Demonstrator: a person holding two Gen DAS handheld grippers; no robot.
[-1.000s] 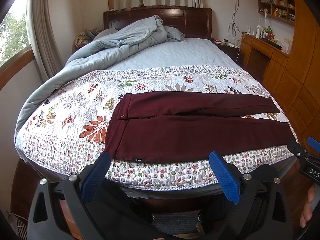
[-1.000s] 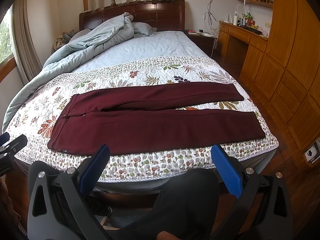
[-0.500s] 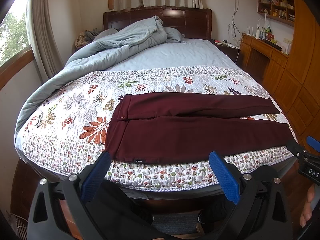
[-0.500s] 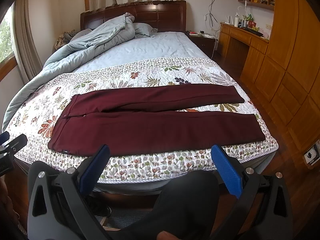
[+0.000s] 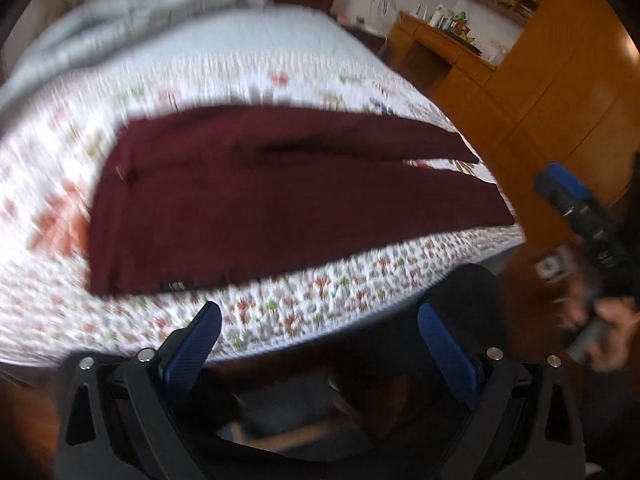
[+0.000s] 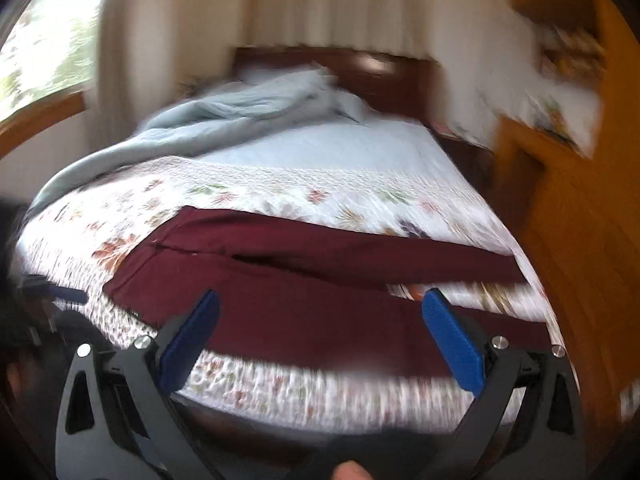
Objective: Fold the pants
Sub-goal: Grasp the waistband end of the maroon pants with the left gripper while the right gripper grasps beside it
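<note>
Dark maroon pants (image 5: 280, 196) lie flat across the foot of the bed, waistband to the left, both legs stretched to the right. They also show in the right wrist view (image 6: 320, 292). My left gripper (image 5: 320, 320) is open and empty, in front of the bed edge below the waistband end. My right gripper (image 6: 320, 312) is open and empty, close over the near leg. The right gripper also shows at the right edge of the left wrist view (image 5: 576, 208). Both views are motion-blurred.
The pants rest on a white floral quilt (image 5: 304, 304) (image 6: 280, 196). A bunched grey-blue duvet (image 6: 224, 120) and a dark headboard (image 6: 384, 76) are at the far end. Wooden cabinets and a desk (image 5: 520, 92) stand to the right. A window (image 6: 44, 40) is on the left.
Both grippers have moved forward towards the bed and tilted; the pants now look larger and closer. The pants have not moved. Both grippers stay open.
</note>
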